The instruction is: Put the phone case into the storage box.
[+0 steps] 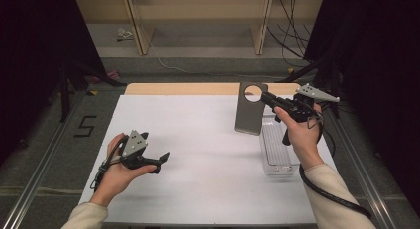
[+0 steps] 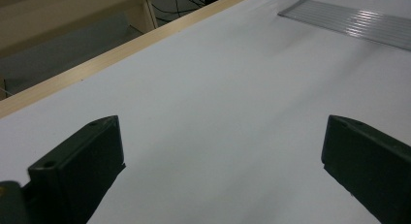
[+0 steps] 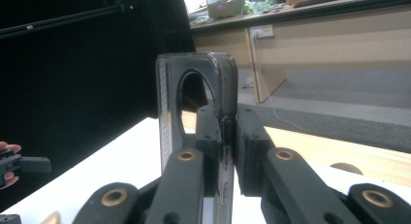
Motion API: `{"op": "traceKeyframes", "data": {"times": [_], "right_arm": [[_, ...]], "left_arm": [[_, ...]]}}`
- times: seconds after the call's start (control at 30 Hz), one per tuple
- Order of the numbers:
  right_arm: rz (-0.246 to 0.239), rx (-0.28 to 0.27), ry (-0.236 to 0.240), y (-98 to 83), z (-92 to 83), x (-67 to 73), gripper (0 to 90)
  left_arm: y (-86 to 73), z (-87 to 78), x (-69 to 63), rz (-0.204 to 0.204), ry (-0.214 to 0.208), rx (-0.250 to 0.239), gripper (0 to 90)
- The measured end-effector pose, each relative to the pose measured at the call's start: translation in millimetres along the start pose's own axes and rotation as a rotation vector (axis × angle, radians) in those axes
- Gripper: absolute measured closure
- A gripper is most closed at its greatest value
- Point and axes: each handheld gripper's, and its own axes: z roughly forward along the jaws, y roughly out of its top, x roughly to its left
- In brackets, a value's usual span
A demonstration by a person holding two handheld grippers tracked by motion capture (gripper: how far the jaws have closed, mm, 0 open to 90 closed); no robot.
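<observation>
A flat dark grey panel (image 1: 249, 110) with a round hole near its top stands upright at the table's far right, its lower edge down at the white tabletop (image 1: 198, 154). My right gripper (image 1: 265, 96) reaches in from the right and is shut on the panel's upper right edge, beside the hole. In the right gripper view the panel (image 3: 220, 73) is seen edge-on, pinched between the two jaws of that gripper (image 3: 228, 122). My left gripper (image 1: 155, 146) rests in a hand at the table's near left, open with nothing between its jaws. The left gripper view has that gripper (image 2: 220, 141) spread wide over bare tabletop.
A clear plastic container (image 1: 277, 144) lies on the table just right of the panel, under my right hand. Its ribbed clear surface (image 2: 354, 20) appears far off in the left gripper view. A wooden strip (image 1: 183, 88) runs along the table's far edge. Black stands flank both sides.
</observation>
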Motion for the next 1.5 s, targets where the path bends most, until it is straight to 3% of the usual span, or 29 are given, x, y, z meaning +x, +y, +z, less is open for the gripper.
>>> {"op": "traceKeyframes", "data": {"times": [1.5], "right_arm": [[-0.008,-0.022,-0.068,5.8,-14.2,-19.2,82.4]], "left_arm": [[-0.4,-0.8,2.1,-0.003,0.006,-0.001,1.0]]}}
